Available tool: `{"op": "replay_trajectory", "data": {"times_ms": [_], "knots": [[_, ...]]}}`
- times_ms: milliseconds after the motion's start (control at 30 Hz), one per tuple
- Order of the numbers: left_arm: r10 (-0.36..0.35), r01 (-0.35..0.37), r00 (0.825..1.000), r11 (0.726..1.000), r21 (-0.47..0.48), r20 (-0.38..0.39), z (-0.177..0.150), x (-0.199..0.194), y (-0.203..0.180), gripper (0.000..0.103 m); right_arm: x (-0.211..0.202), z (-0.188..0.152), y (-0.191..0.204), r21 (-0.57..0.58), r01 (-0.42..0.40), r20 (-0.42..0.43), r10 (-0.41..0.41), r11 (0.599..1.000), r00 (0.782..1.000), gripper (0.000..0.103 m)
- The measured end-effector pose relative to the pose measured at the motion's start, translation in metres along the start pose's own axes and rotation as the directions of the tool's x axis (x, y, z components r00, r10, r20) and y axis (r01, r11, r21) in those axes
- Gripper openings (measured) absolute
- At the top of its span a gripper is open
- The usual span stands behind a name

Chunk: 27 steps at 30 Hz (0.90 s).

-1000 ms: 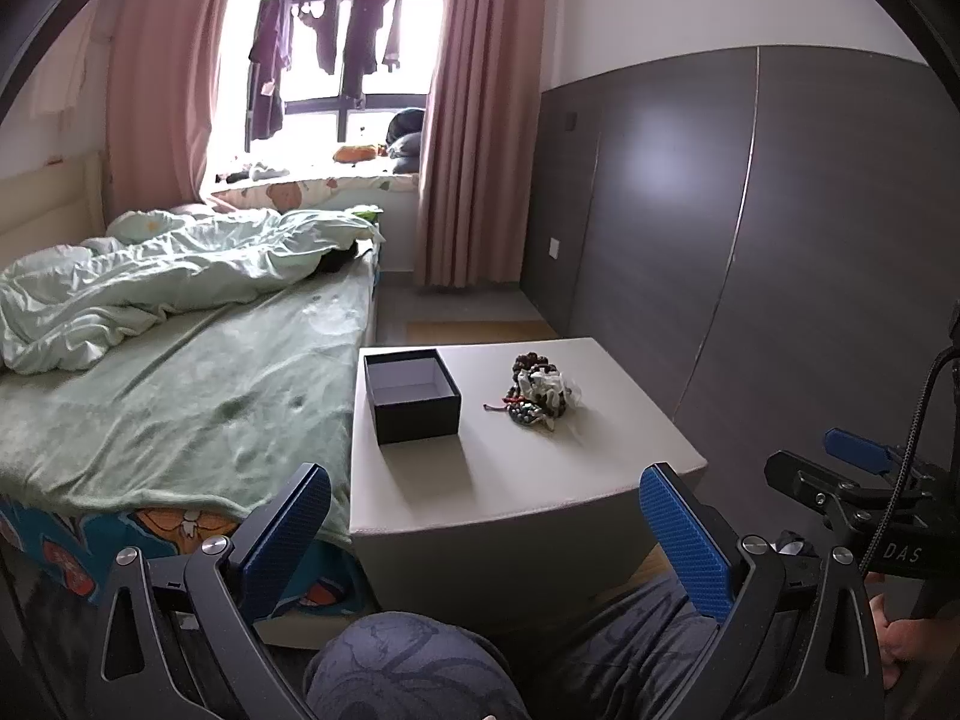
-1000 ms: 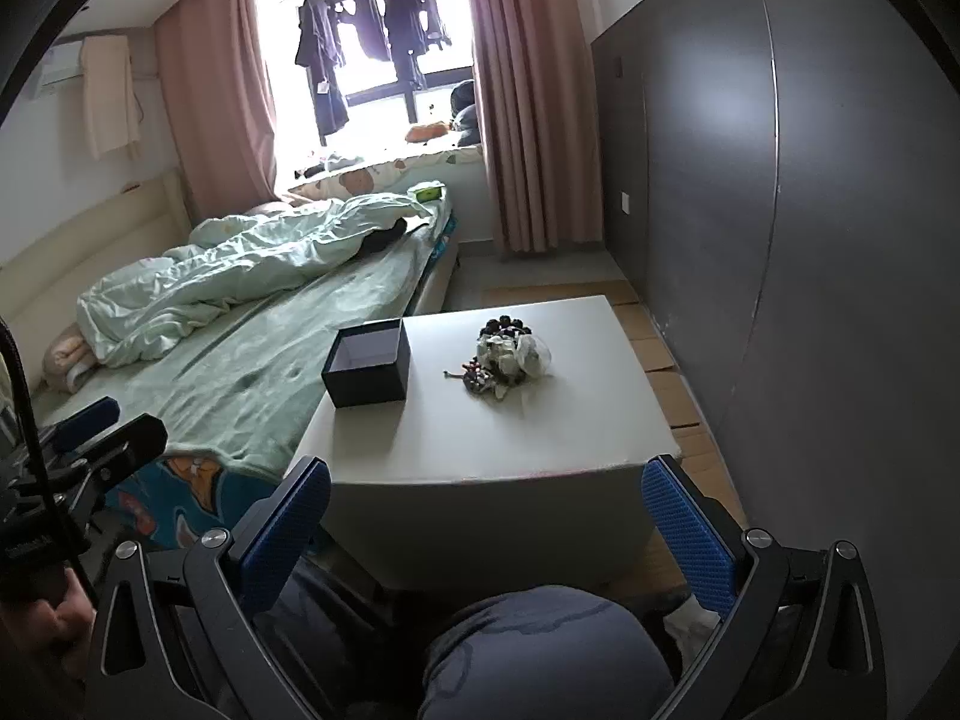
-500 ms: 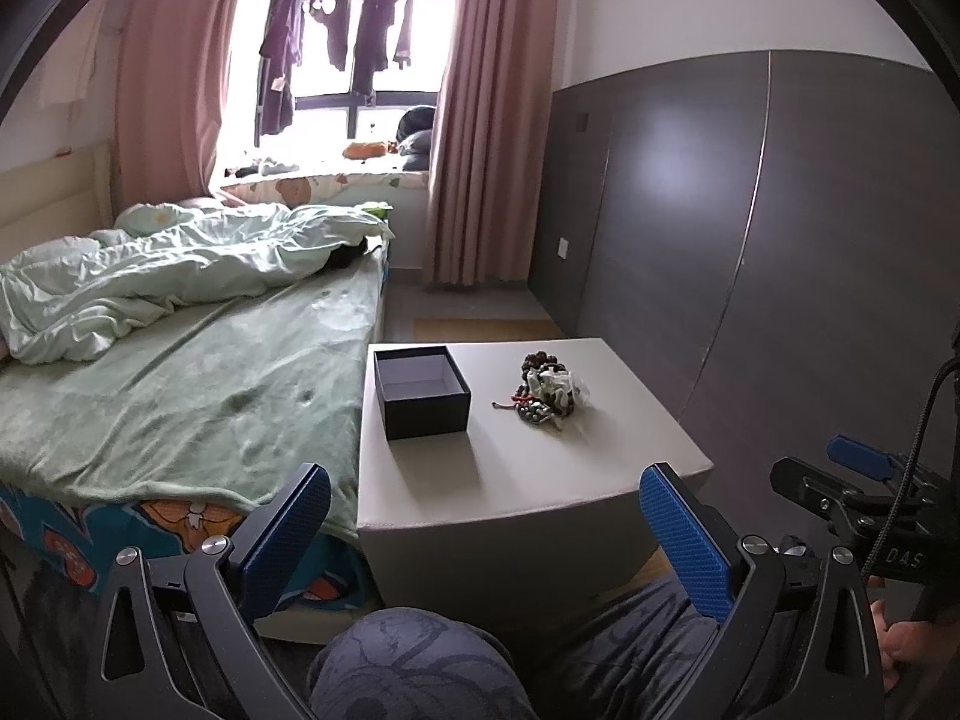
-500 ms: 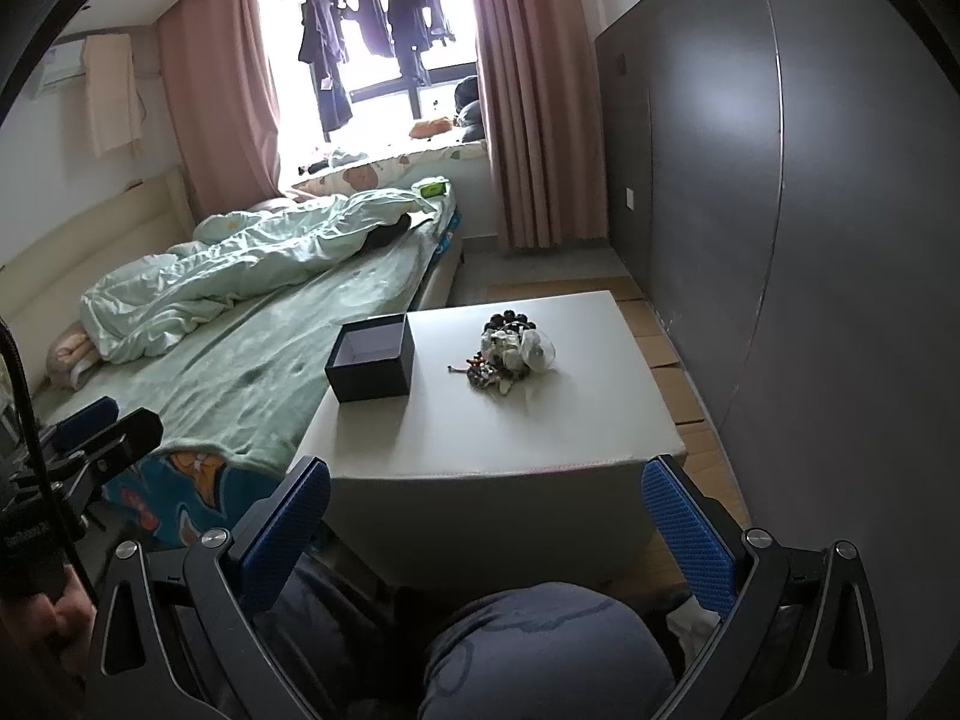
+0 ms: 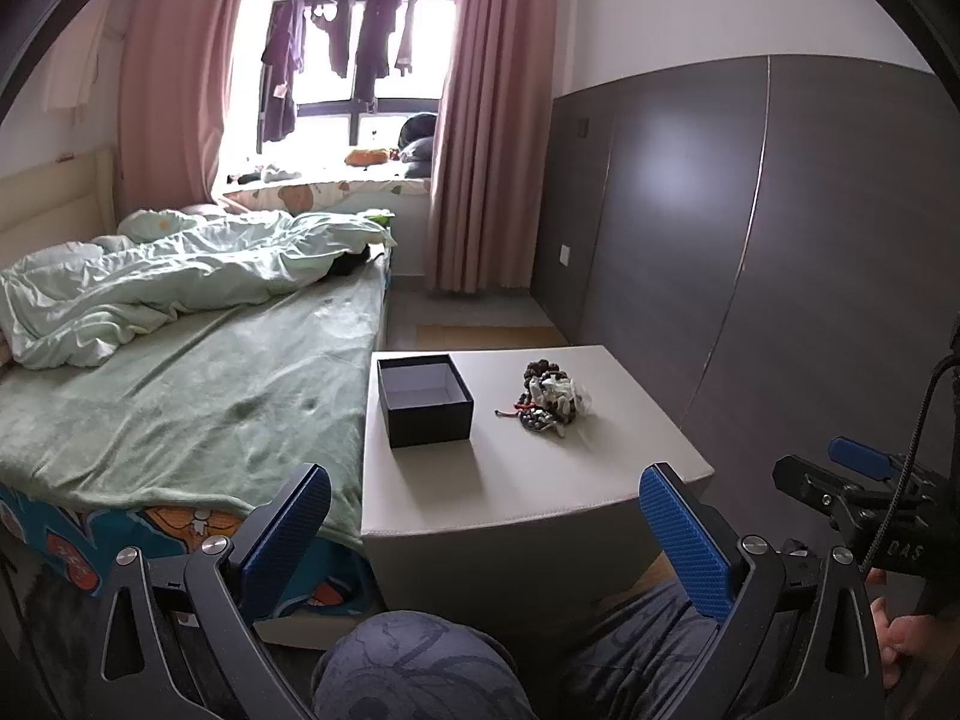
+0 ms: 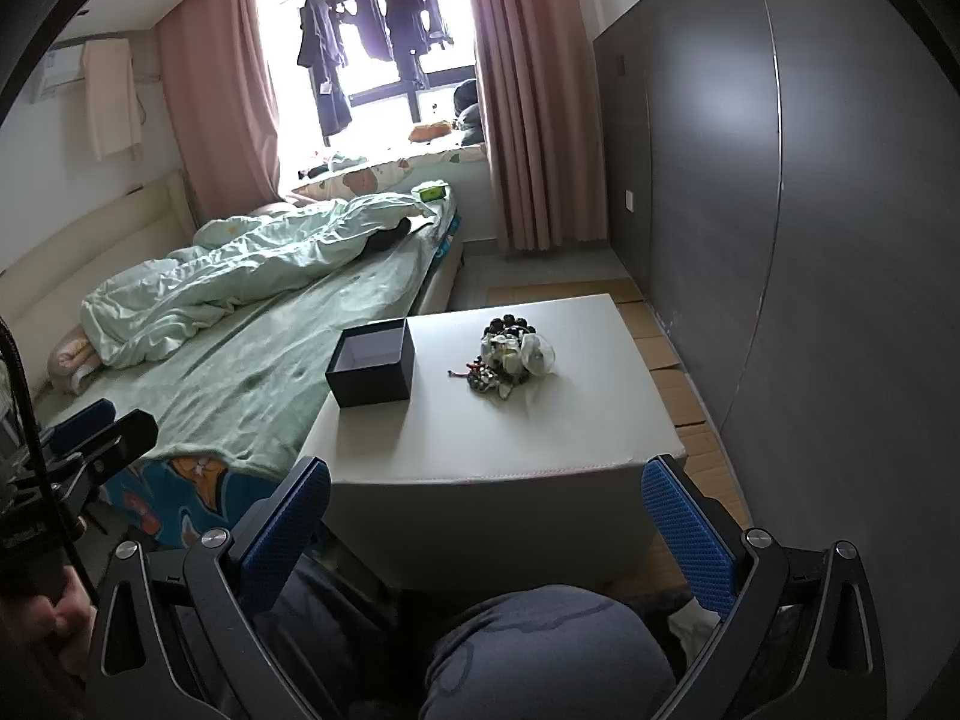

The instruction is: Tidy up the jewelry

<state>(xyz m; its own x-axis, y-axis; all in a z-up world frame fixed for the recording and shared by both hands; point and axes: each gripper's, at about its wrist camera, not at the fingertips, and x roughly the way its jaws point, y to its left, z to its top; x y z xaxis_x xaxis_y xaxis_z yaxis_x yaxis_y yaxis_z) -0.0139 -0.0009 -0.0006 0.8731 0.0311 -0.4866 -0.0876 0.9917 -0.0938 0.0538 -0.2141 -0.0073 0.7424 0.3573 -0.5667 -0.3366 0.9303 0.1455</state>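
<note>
Jewelry heap [image 6: 510,357] lies mid-bench toward the far right corner; open black box [image 6: 373,367] sits at the bench [image 6: 492,444] left edge. Both grippers well short of the near edge, fingers apart, empty. Right gripper [image 6: 486,534] looks nearer, heap straight ahead; left gripper [image 5: 486,534] faces the box.

Daylight floods in from the blown-out window [image 5: 354,78] at the far end, leaving the near room dim, a soft sheen on the dark wall panel [image 5: 678,174], and heavy fisheye bending with black vignetted corners.
</note>
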Motion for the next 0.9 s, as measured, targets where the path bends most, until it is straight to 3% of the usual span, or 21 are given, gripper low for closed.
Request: {"op": "replay_trajectory", "data": {"times_ms": [467, 900], "knots": [[-0.001, 0.001, 1.0, 1.0, -0.017, 0.003, 0.007, 0.002, 0.007, 0.103, 0.004, 0.007, 0.0, 0.003, -0.008, -0.006, 0.008, 1.0, 1.0, 0.103], [-0.013, 0.012, 0.999, 0.999, -0.03, -0.03, 0.015, 0.03, 0.011, 0.103, 0.028, 0.016, -0.005, 0.003, -0.004, -0.046, 0.004, 1.0, 0.999, 0.103]]}}
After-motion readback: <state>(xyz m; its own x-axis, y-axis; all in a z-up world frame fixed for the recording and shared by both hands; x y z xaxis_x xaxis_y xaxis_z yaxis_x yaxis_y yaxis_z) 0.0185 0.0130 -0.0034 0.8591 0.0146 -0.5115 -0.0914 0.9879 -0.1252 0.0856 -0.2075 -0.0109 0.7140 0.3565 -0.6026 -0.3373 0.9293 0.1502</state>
